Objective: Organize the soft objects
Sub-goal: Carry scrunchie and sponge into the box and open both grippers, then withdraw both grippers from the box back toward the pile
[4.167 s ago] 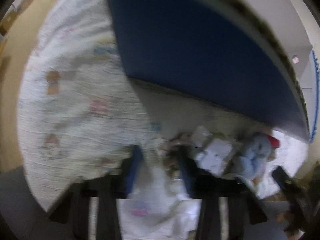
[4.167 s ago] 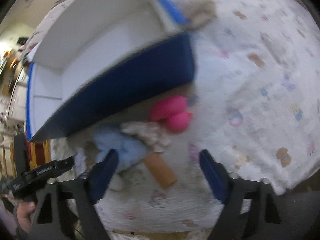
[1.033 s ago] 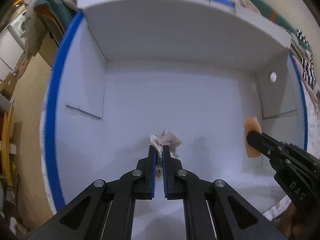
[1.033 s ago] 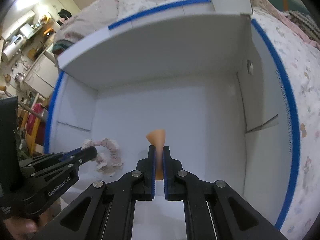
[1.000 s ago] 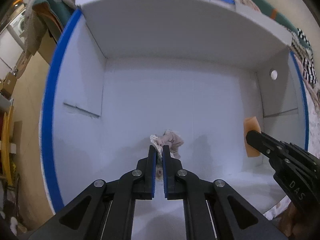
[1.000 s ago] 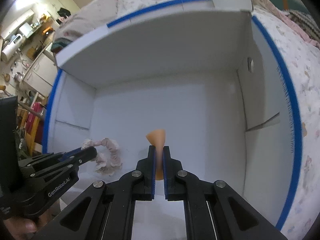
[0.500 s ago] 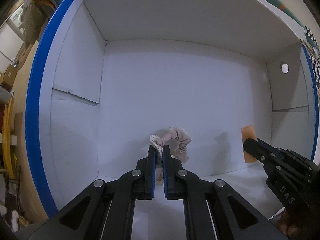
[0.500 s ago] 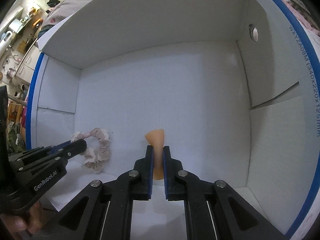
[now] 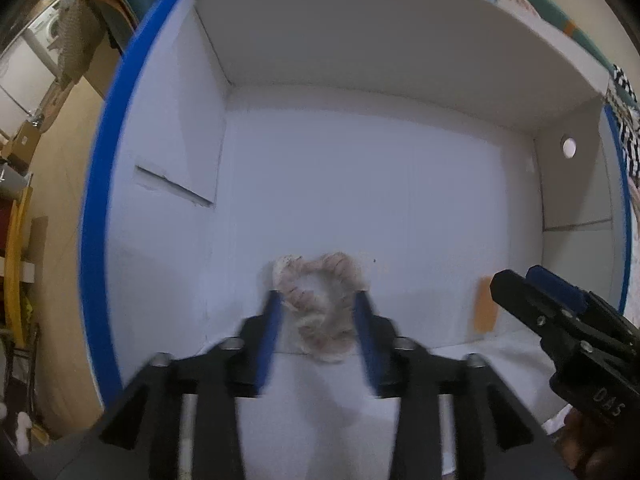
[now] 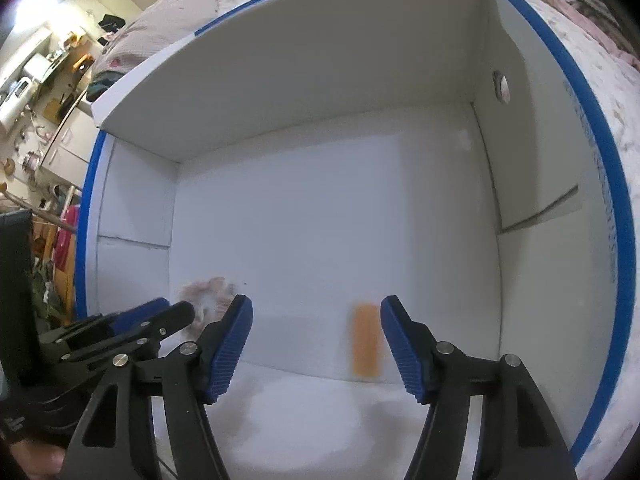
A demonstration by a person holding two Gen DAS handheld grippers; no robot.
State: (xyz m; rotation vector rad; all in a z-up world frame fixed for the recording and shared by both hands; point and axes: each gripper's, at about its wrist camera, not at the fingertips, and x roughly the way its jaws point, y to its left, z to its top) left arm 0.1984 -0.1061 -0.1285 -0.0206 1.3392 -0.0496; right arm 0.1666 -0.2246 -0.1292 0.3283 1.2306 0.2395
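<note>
Both grippers point down into a white cardboard box [image 9: 360,184] with blue edges. A frilly pink scrunchie [image 9: 320,304] lies on the box floor between the blue pads of my left gripper [image 9: 318,300], whose jaws are opening and blurred; the pads no longer press on it. The scrunchie [image 10: 208,294] shows again in the right wrist view, partly behind the left gripper [image 10: 160,312]. An orange soft strip [image 10: 365,342], blurred, sits free between the parted pads of my right gripper [image 10: 316,332], whose jaws are opening. The orange strip [image 9: 485,304] and right gripper [image 9: 532,280] appear at lower right in the left wrist view.
The box [image 10: 320,216] stands on a bed cover printed with small figures [image 10: 608,92]. Its tall back flap [image 10: 300,60] rises beyond the floor, and side walls close in left and right. Furniture and clutter [image 10: 44,92] lie past the box's left side.
Both grippers were shut, left on the scrunchie and right on the orange strip. Both have since parted their jaws, and the two objects now lie loose on the box floor.
</note>
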